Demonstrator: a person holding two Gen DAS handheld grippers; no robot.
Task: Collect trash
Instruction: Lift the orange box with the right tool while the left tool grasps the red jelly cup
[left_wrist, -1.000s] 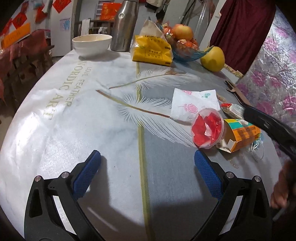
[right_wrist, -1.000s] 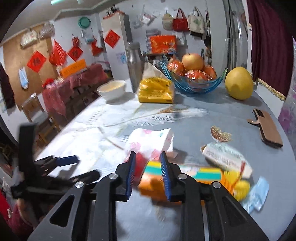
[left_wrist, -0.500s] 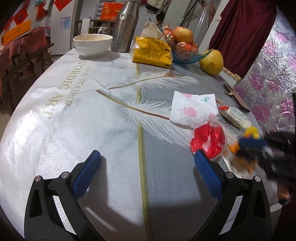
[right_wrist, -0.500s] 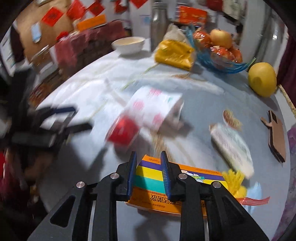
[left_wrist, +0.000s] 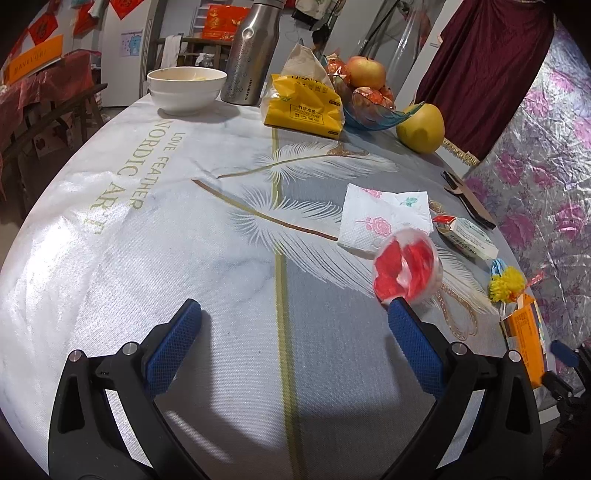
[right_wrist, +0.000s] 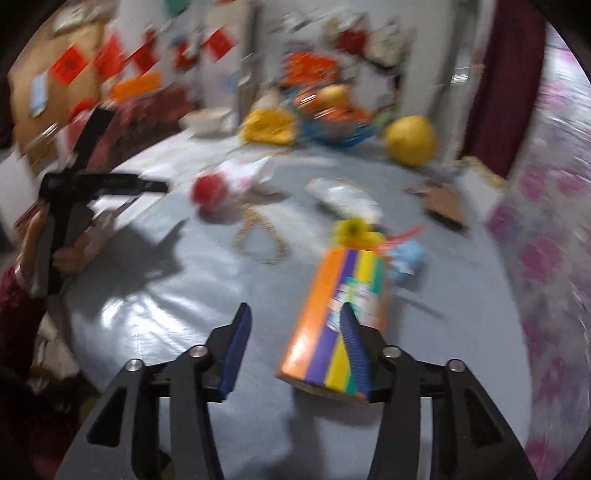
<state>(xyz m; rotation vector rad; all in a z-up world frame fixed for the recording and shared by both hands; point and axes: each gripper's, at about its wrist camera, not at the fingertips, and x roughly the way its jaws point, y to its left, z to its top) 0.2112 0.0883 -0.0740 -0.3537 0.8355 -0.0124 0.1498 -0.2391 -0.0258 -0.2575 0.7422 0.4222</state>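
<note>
Left wrist view: one tissue (left_wrist: 384, 218), one red-filled cup (left_wrist: 408, 270), two cartons (left_wrist: 466, 236).

My table (left_wrist: 155, 258), feather-print cloth: white bowl (left_wrist: 186, 88), steel flask (left_wrist: 251, 51) and yellow tissue pack (left_wrist: 304, 110) at twelve o'clock; fruit dish (left_wrist: 373, 116), yellow fruit (left_wrist: 421, 127) at one; floral napkin (left_wrist: 384, 218), red-filled cup (left_wrist: 408, 269), orange carton (left_wrist: 526, 339) at three.

Sharp left view w/ tablecloth (left_wrist: 110, 258) glare; right view motion-blurred, fisheye-warped dark corners.
</note>
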